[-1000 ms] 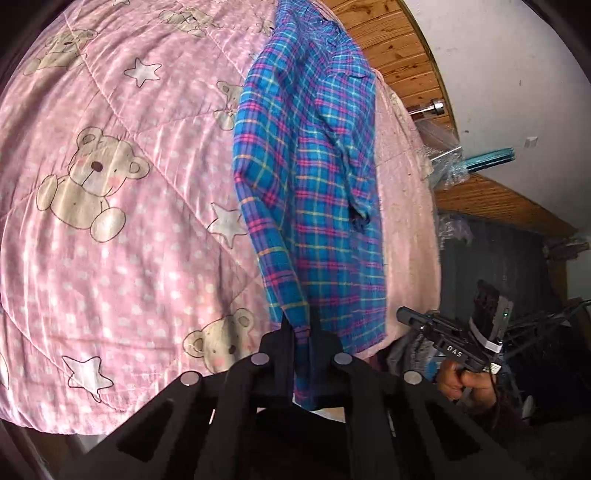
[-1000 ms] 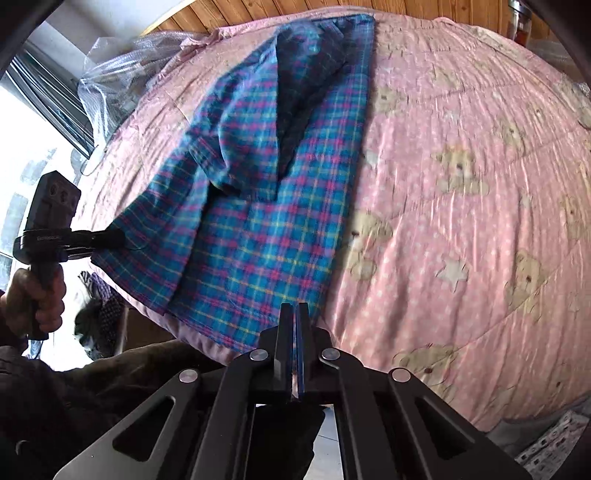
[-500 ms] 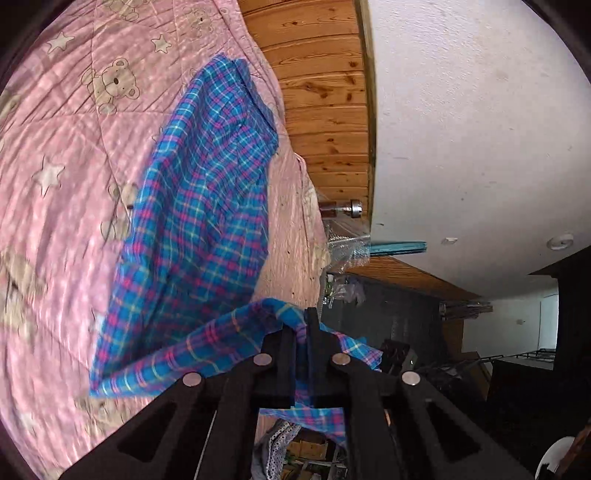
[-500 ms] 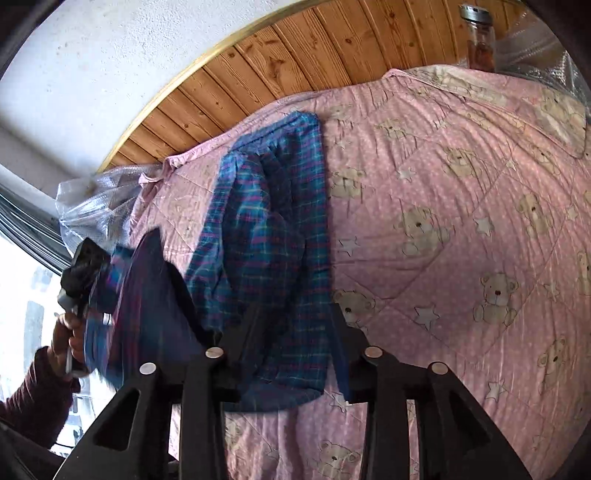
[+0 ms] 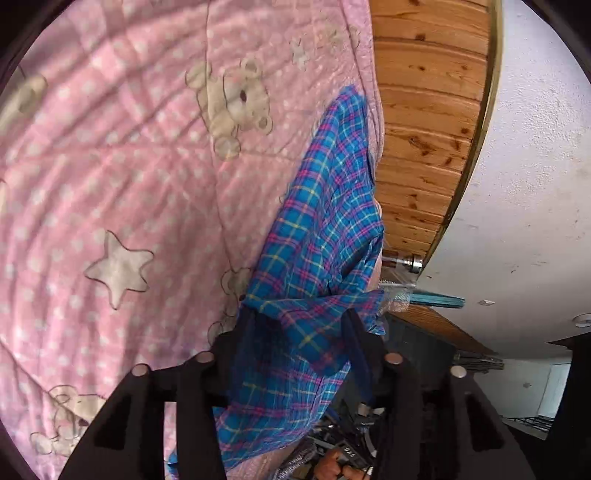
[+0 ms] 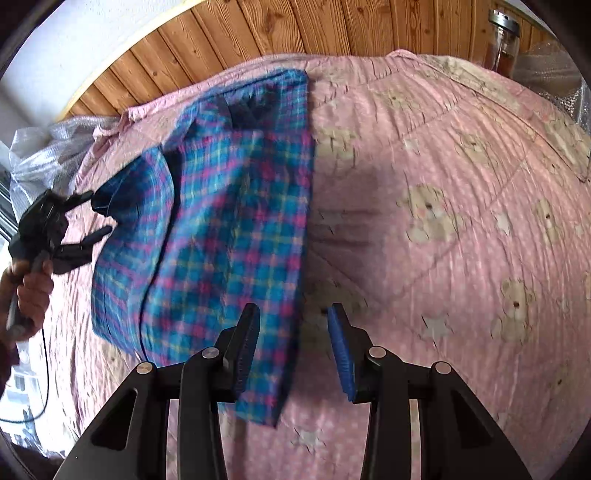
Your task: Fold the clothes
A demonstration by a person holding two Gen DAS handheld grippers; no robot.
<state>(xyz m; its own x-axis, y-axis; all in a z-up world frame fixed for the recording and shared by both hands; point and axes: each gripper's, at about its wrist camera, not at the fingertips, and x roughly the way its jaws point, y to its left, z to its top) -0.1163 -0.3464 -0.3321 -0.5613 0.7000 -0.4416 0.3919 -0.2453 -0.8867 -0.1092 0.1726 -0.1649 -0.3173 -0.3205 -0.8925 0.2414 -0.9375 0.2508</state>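
Note:
A blue plaid shirt (image 6: 236, 229) lies folded over itself on the pink teddy-bear quilt (image 6: 443, 221), near the wooden headboard. My right gripper (image 6: 293, 321) is open just above the shirt's near right edge, with nothing clamped between its blue pads. In the left wrist view the shirt (image 5: 317, 229) runs along the quilt's (image 5: 110, 184) right edge. My left gripper (image 5: 295, 317) is open, and loose plaid cloth lies slack across the gap between its fingers. From the right wrist view the left gripper (image 6: 92, 214) shows fingers apart at the shirt's left edge, held by a hand (image 6: 33, 291).
A wooden headboard (image 6: 332, 33) borders the far side of the bed. A glass jar (image 6: 502, 40) and crinkled plastic wrap (image 6: 546, 70) sit at the far right corner, and more plastic (image 6: 44, 147) at the left. A hand (image 5: 332, 465) holding the other gripper shows below the shirt.
Both grippers carried the shirt's lower hem up toward the headboard, folding it over, then opened. The right released about half a second ago, the left just now.

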